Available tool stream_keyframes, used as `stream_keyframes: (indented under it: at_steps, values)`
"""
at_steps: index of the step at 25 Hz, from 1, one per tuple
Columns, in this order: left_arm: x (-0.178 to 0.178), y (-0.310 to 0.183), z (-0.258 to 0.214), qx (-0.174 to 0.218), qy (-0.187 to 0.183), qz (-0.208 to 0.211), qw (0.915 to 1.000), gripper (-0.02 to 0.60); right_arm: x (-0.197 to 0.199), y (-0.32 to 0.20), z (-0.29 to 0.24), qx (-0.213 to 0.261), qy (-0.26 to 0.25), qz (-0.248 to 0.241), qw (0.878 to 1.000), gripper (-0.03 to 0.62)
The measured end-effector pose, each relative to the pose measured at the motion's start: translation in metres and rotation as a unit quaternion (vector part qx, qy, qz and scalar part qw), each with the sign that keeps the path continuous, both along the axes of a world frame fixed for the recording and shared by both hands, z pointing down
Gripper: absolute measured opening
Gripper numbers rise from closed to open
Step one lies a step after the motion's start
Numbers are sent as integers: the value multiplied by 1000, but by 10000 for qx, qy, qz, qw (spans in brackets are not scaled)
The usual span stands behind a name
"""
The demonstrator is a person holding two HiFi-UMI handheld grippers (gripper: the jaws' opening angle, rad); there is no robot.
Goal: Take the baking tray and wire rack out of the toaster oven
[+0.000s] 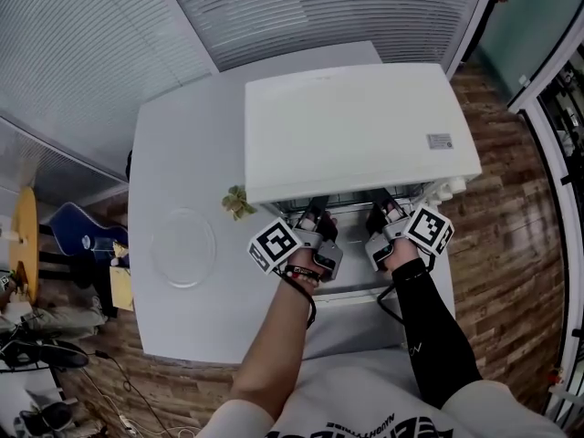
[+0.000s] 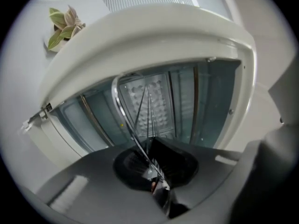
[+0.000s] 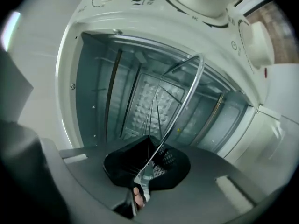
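Toaster oven [image 1: 356,126]: white, set on the white table [image 1: 182,153], front open toward 6 o'clock in the head view.
Left gripper [image 1: 313,222]: at the oven mouth, near 7 o'clock of the housing; claw pressed together, pinching the front bar of the wire rack [image 2: 122,111].
Right gripper [image 1: 383,215]: near the left one, at 5 o'clock of the housing; claw likewise clamped on that same front bar.
Wire rack: inside the cavity, thin rods running back toward the dimpled rear wall, front bar at the mouth.
Plant [image 1: 237,203]: small, on the table near the oven's corner, at 10 o'clock of the left gripper.
Knobs [image 3: 257,45]: white, at 1 o'clock in the right gripper view.
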State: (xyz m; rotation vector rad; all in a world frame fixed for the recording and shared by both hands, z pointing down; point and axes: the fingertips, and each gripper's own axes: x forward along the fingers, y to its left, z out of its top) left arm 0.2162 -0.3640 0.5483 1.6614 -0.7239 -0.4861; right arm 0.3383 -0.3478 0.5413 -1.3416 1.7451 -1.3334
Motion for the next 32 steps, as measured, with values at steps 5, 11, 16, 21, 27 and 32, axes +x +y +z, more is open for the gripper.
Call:
stream_keyframes:
  at_steps: [5,11,16,21,27,32]
  values:
    - [-1,29,-2,38,-93,80,9999,61,-2,27,-3,109,48,-57,9999,2]
    - [-3,43,-1,28,-128,129,9998,61,-5,42,-2,78,40,-81,9999,2]
    - [-3,43,-1,-30,-147,142,9998,61,-5,42,-2,24,30,-102,9999,2]
    - [-5,53,0,-89,-146,166,9997,61,-6,51,-1,-35,37,-137,9999,2]
    - [-2,72,1,-97,-173,213,9996,61,-4,69,0,-48,38,-132,9999,2]
    - [-5,78,2,-85,-148,223,9996,61,-7,75,1,-86,105,-168,9998,2]
